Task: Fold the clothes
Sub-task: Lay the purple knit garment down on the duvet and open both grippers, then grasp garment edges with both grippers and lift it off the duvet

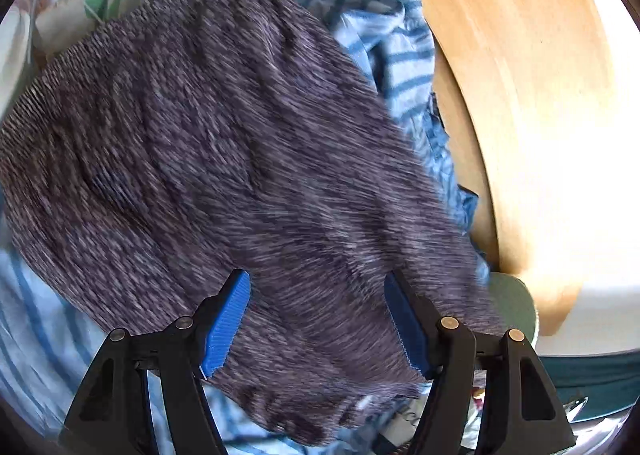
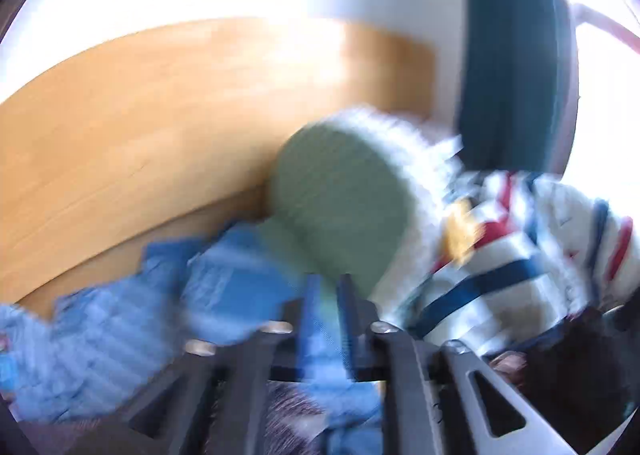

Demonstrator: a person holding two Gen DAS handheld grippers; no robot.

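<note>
A pale wooden panel (image 1: 512,95) curved down the right of the left wrist view, beside heaped laundry. A heathered purple-grey knit garment (image 1: 208,143) filled the frame's centre, lying over a blue-striped shirt (image 1: 396,39). The left gripper (image 1: 318,319) hung released, jaws apart above the knit. In the blurred right wrist view, the right gripper (image 2: 328,319) sat near a green fleece-edged item (image 2: 340,207); its grasp could not be told.

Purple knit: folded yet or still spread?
Spread. The purple knit lies open as one broad layer over the striped blue clothes, no crisp fold line visible; its near edge is hidden.
</note>
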